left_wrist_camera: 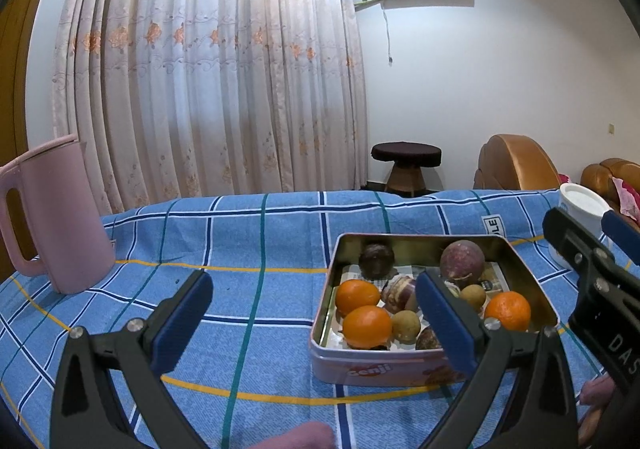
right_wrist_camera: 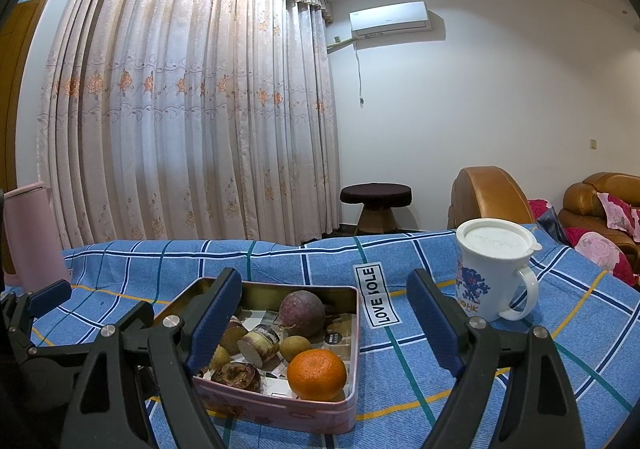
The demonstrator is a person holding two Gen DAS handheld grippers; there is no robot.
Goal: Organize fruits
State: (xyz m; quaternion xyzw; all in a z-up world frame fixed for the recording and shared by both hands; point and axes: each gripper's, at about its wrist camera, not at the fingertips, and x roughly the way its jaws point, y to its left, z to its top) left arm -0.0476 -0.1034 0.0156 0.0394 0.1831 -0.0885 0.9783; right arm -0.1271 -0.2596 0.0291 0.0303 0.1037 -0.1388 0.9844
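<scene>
Lying long-side across, tin [left_wrist_camera: 372,367] holds fruit; left gripper [left_wrist_camera: 314,325], right gripper [right_wrist_camera: 324,319] gape empty.

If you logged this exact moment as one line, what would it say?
left claw: open, empty | right claw: open, empty | fruits: all in tin | mug: right of tin, lidded

A blue cloth [left_wrist_camera: 260,249] checked with white, navy, teal and yellow lines covered the counter. The pink tin [left_wrist_camera: 384,371] held orange tangerines [left_wrist_camera: 367,327] and purple passion fruit [left_wrist_camera: 462,259]. The kettle [left_wrist_camera: 56,221] was pale pink, the mug [right_wrist_camera: 490,273] white with blue print.
</scene>
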